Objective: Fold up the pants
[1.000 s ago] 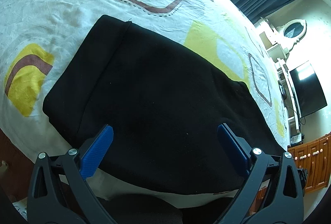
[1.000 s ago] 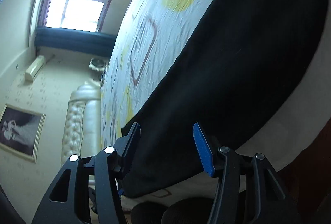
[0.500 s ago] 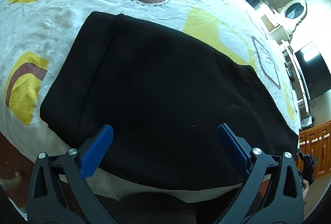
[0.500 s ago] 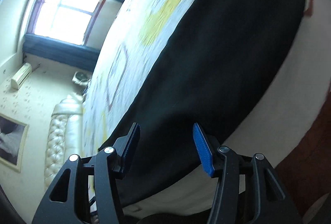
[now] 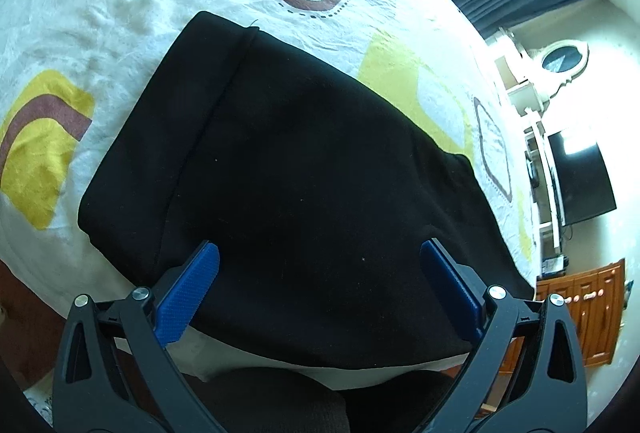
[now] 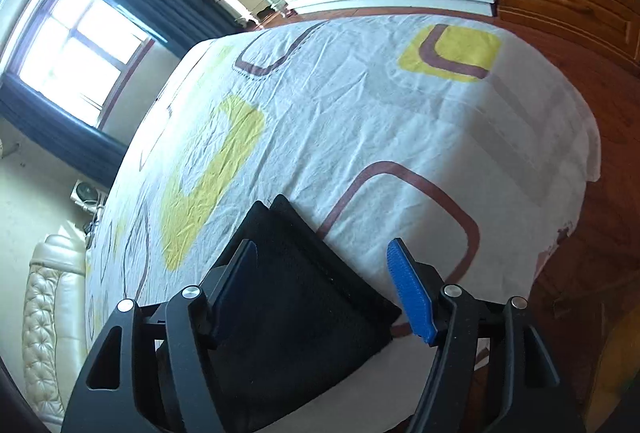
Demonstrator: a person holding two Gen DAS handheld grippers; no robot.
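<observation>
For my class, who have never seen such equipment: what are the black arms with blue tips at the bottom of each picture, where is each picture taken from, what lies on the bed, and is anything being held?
They are hand-held grippers, one in each of a person's hands, with no robot arm. Each carries a wide-angle camera looking along its two fingers. One picture comes from the left gripper, the other from the right gripper. Black pants, already folded into a compact shape, lie on a patterned bedsheet. Nothing is held: both grippers are open above the pants. The right gripper's jaws have just been opening, with nothing clamped between them.
</observation>
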